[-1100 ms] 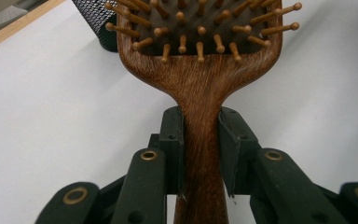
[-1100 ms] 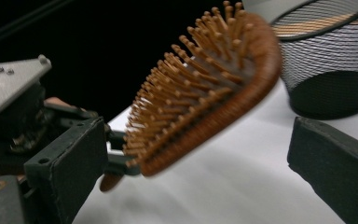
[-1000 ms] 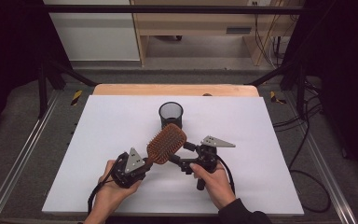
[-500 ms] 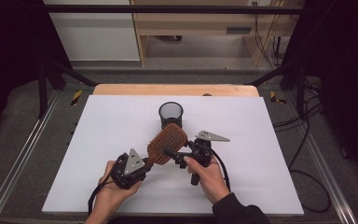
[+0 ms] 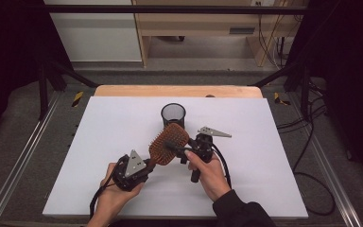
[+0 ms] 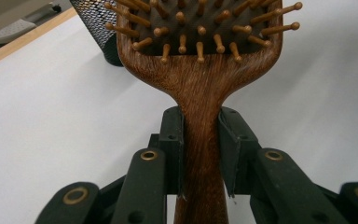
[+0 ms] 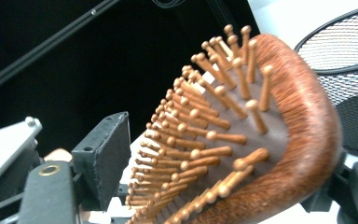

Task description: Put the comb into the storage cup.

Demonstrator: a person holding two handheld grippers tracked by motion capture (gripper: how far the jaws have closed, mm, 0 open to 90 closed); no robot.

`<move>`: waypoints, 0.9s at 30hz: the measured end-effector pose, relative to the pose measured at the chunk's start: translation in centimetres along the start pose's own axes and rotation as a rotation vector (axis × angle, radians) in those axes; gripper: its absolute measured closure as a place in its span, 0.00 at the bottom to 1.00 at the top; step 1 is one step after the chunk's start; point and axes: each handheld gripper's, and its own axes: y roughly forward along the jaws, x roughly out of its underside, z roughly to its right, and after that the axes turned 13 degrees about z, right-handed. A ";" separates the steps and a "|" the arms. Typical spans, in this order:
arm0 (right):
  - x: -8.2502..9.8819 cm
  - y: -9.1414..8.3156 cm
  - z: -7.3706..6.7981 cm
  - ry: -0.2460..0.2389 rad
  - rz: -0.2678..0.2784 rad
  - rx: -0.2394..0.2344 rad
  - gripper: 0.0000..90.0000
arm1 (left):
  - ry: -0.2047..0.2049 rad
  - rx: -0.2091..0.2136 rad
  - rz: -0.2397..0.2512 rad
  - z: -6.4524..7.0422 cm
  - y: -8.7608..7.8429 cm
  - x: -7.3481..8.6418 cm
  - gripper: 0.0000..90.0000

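A wooden paddle hairbrush (image 5: 169,144) with peg bristles is held off the white board (image 5: 99,142) at the front centre. My left gripper (image 5: 147,165) is shut on its handle; in the left gripper view the two jaws press both sides of the handle (image 6: 200,154) just below the head (image 6: 200,70). My right gripper (image 5: 177,150) has come in from the right and stands open around the brush head (image 7: 261,140). One pad faces the bristle tips with a slight gap, and the other jaw sits behind the wooden back.
A black mesh cup (image 5: 173,113) stands upright on the board just behind the brush, also seen as the mesh cup (image 7: 349,70) close past the head. A wooden strip (image 5: 177,91) edges the board's far side. Metal rails run along both sides.
My right gripper has moved left and forward from beside the brush until its jaws straddle the head. The left gripper kept its hold and the brush barely shifted.
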 end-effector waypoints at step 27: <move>-2.7 2.0 -3.5 0.001 0.084 -0.033 0.48 | -0.048 -0.081 0.131 -1.1 -1.6 -0.9 0.81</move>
